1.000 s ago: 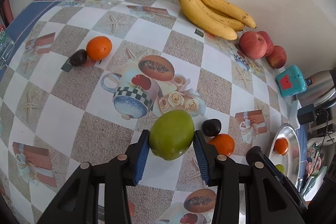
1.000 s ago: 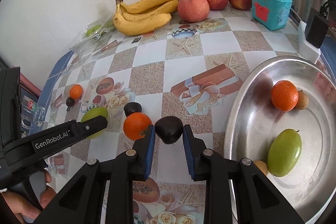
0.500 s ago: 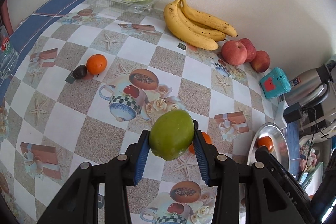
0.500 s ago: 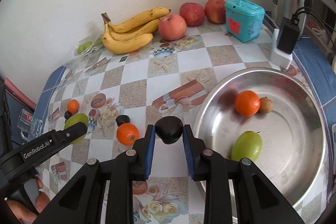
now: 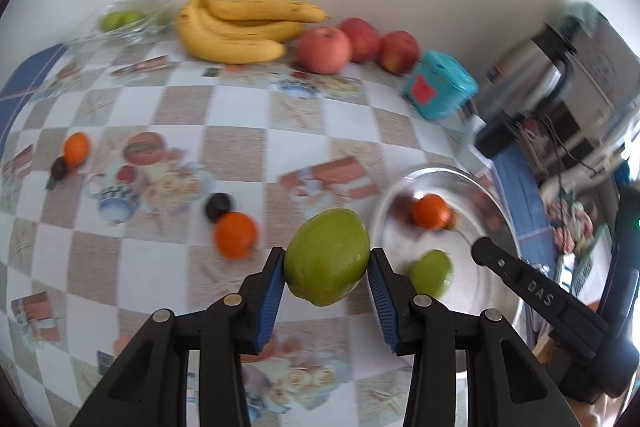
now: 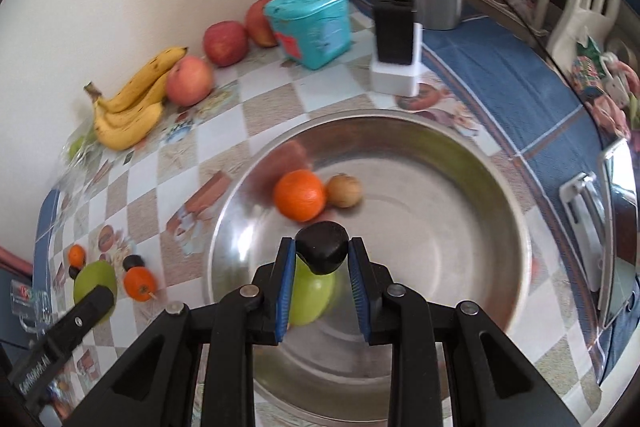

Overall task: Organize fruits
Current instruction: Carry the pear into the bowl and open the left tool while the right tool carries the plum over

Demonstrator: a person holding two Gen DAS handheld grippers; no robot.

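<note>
Left gripper [image 5: 327, 263] has its blue fingers [image 5: 269, 291] clamped on a big green fruit [image 5: 327, 257], held up above the checkered surface [image 5: 240, 147] just left of the metal bowl [image 5: 496, 203]. Right gripper [image 6: 321, 263] is pinching a small dark fruit [image 6: 321, 251] right over that bowl, which has an orange [image 6: 299, 195], a brownish round fruit [image 6: 344, 190] and another green fruit [image 6: 310, 297] in it. Bananas [image 5: 240, 27] and apples [image 5: 324, 49] sit by the wall.

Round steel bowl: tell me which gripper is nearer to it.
Right. The right gripper, clamping a dark fruit, hangs over the round steel bowl; the left gripper, holding a green mango, is beside its rim.
</note>
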